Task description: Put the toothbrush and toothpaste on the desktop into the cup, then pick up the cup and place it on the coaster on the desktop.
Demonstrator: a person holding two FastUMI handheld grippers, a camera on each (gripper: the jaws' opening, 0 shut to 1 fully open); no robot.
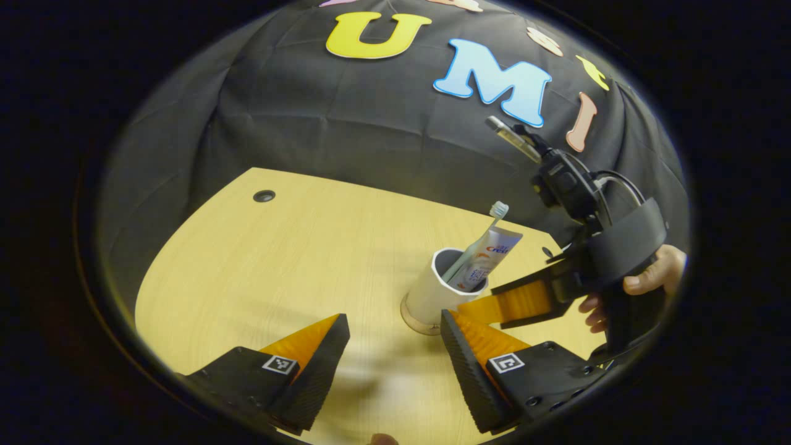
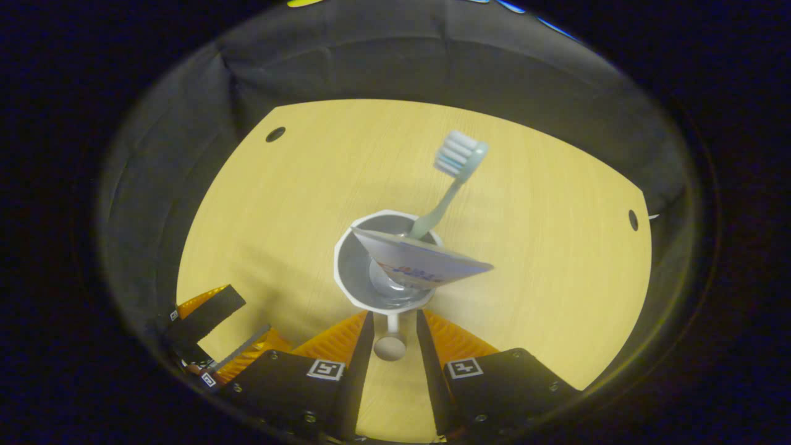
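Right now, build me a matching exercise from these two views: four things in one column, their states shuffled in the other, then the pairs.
Things:
1. toothbrush
2. toothpaste
3. cup handle
4. left gripper

States:
A. between the fingers of the right gripper
B. fingers wide apart, holding nothing
C. bristles up, standing highest out of the cup
D. leaning in the cup, flat end up

Pairs: 1-C, 2-D, 3-A, 4-B
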